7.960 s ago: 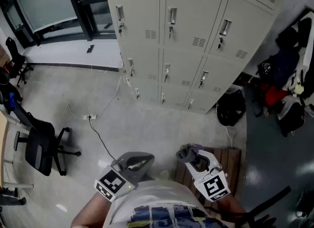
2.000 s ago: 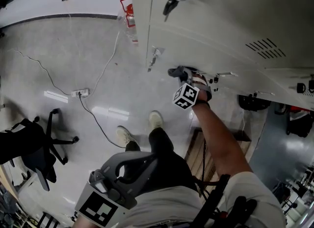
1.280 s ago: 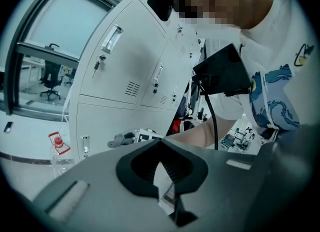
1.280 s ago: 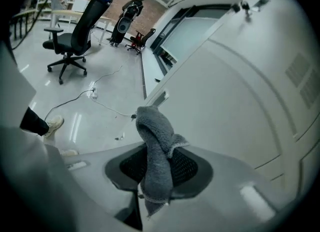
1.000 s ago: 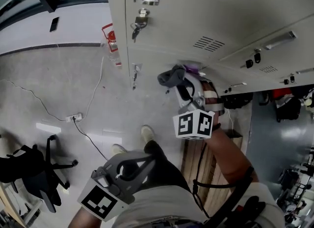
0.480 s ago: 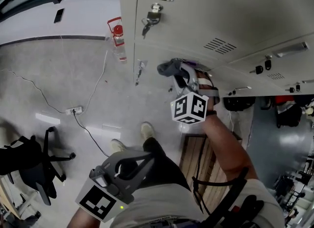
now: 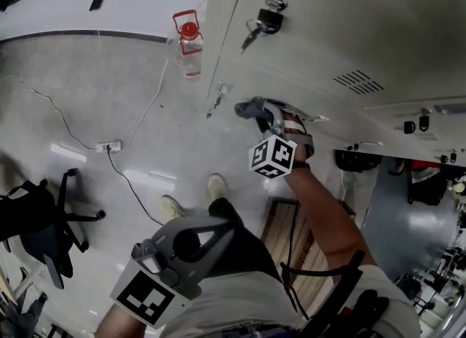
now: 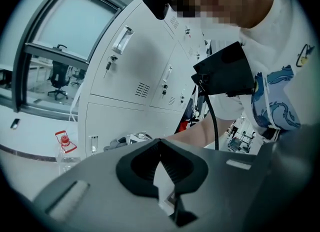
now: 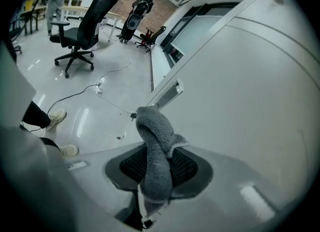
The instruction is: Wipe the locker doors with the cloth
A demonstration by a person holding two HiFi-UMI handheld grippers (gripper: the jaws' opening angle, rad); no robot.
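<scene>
The pale grey locker door (image 7: 349, 30) fills the top right of the head view, with a key hanging in its lock (image 7: 266, 20). My right gripper (image 7: 261, 113) is shut on a grey cloth (image 7: 251, 106) and presses it against the lower part of that door, near its left edge. In the right gripper view the cloth (image 9: 156, 146) sticks up from between the jaws, with the door (image 9: 250, 96) just to its right. My left gripper (image 7: 218, 233) is held low by the person's body, shut with nothing in it (image 8: 160, 143).
A clear bottle with a red cap (image 7: 188, 44) stands on the floor by the locker's corner. A power strip with cables (image 7: 109, 146) lies on the floor at left, beside an office chair (image 7: 33, 213). A wooden pallet (image 7: 291, 231) lies beneath the right arm.
My right gripper has slid the cloth along the door, down and toward its left edge. The left gripper has stayed low by the body.
</scene>
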